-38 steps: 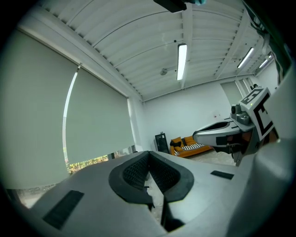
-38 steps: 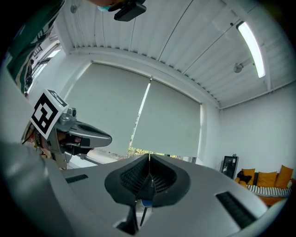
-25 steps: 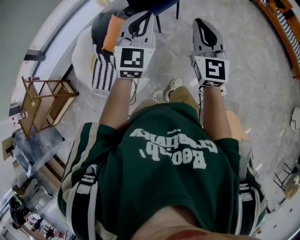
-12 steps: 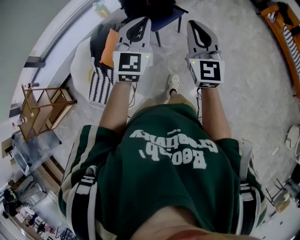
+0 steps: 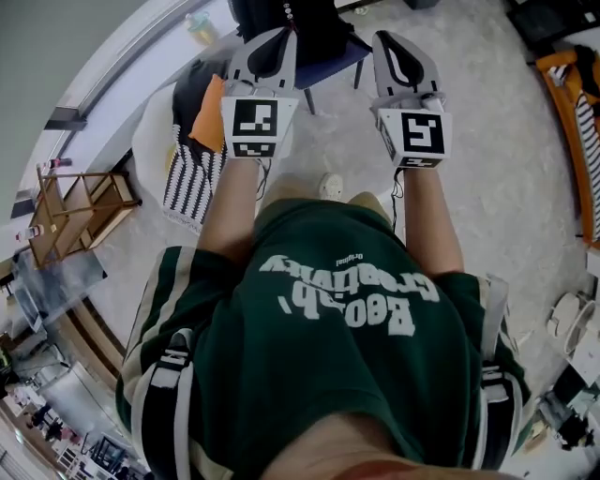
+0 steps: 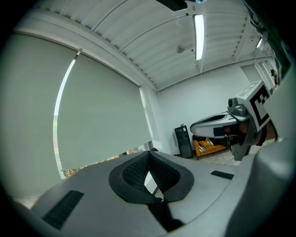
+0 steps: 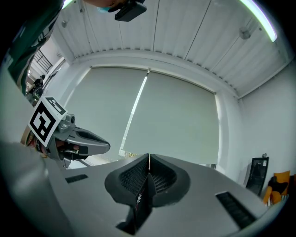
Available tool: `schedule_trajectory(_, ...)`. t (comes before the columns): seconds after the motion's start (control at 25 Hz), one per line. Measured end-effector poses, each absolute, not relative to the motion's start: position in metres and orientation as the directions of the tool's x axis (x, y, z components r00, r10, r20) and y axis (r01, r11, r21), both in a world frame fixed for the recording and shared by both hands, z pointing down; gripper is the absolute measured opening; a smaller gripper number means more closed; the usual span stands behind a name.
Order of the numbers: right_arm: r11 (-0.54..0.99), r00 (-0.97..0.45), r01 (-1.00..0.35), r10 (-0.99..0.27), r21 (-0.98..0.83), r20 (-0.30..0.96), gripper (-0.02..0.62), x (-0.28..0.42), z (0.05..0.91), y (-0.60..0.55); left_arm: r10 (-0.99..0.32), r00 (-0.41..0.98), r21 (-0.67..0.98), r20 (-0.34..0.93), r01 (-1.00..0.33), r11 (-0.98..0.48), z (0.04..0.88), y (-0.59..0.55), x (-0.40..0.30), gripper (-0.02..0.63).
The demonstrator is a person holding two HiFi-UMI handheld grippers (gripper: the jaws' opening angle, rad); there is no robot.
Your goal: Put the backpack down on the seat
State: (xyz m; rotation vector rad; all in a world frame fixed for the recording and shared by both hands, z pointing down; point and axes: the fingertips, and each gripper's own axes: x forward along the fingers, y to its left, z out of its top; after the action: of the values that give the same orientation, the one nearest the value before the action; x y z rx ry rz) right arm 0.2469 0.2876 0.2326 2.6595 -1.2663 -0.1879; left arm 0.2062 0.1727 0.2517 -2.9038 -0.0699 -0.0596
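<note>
The left tool [image 6: 149, 161] and right tool [image 7: 148, 163] were each clamped shut on a black strap [image 7: 140, 203] of the backpack [image 5: 309, 21], by the blue chair [image 5: 330, 64].

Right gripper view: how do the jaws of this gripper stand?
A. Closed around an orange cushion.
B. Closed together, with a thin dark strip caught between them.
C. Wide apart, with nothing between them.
B: the right gripper has its jaws meeting at the tip, and a thin dark strip with small white marks runs down from between them.
</note>
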Motion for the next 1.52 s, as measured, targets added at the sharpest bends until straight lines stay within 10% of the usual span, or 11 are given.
schedule_trajectory(1.52, -0.434, 0.458, -0.889, -0.857, 0.147, 0.238, 0.035, 0.640, 0.385, -0.016, -0.045, 0.940, -0.207, 0.337, 0.028, -0.978, 0.427, -0.139, 0.548, 0.018)
